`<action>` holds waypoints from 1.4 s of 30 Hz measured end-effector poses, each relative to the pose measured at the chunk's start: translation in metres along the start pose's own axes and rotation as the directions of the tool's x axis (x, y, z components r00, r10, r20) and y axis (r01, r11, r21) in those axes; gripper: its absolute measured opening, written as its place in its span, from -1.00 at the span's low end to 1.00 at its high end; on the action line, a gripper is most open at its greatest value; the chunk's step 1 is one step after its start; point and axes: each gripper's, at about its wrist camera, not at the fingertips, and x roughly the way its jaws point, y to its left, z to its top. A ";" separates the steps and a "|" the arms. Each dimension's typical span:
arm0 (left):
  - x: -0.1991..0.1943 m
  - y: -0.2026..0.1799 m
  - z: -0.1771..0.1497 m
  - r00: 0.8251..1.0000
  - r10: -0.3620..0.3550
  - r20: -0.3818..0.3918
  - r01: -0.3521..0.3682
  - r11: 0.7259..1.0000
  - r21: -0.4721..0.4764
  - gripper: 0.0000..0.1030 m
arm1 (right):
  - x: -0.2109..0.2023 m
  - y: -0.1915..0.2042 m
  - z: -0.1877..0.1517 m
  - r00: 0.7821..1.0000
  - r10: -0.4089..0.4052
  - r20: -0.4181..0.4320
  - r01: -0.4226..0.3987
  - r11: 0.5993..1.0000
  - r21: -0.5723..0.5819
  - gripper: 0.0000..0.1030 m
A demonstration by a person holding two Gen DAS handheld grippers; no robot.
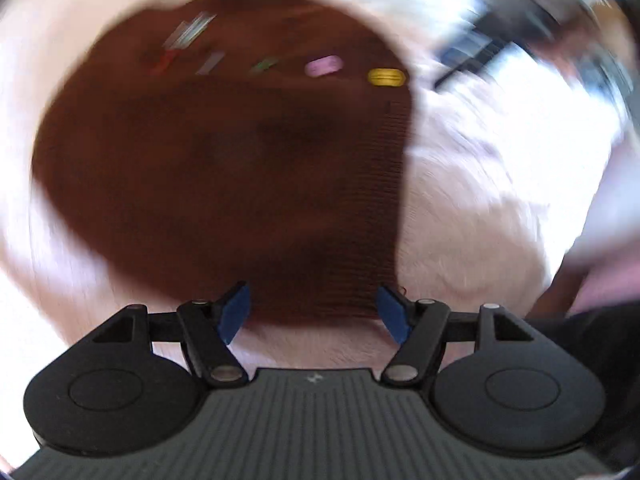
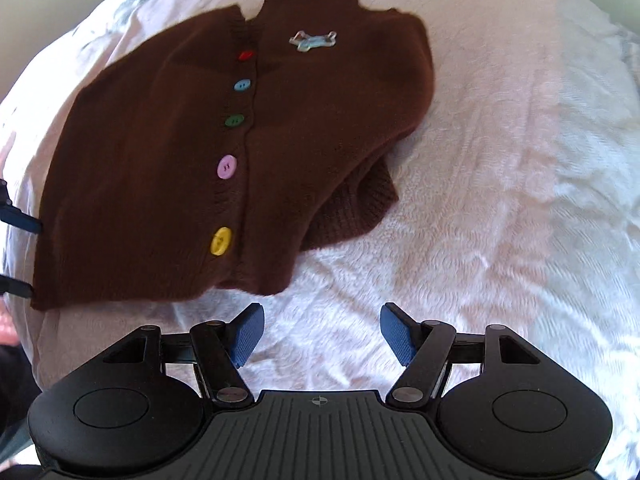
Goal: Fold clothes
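brown cardigan point(image 2: 192, 160) buttoned, sleeves tucked under, on pale bedspread point(image 2: 500, 200) upper left of frame; part-folded, likely; right gripper point(image 2: 322, 330) released below hem, left gripper point(image 1: 314, 312) released at hem edge

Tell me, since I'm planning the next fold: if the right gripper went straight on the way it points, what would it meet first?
Probably the white bedcover. The right gripper is open and its line runs just right of the brown cardigan; the folded sleeve cuff lies close to that line, so depth makes this uncertain.
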 end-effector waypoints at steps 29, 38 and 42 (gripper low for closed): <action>-0.131 0.124 -0.061 0.866 0.289 0.407 -0.356 0.929 0.098 -0.87 | 0.060 0.102 -0.030 0.886 -0.226 0.405 0.282 0.956 -0.085 0.39; -0.082 0.128 -0.076 0.767 0.302 0.566 -0.449 0.883 0.138 -0.86 | 0.108 0.118 -0.010 0.793 -0.241 0.559 0.510 0.766 -0.393 0.39; -0.069 0.136 -0.081 0.728 0.343 0.593 -0.520 0.840 0.153 -0.86 | 0.122 0.116 -0.009 0.730 -0.270 0.628 0.615 0.661 -0.430 0.39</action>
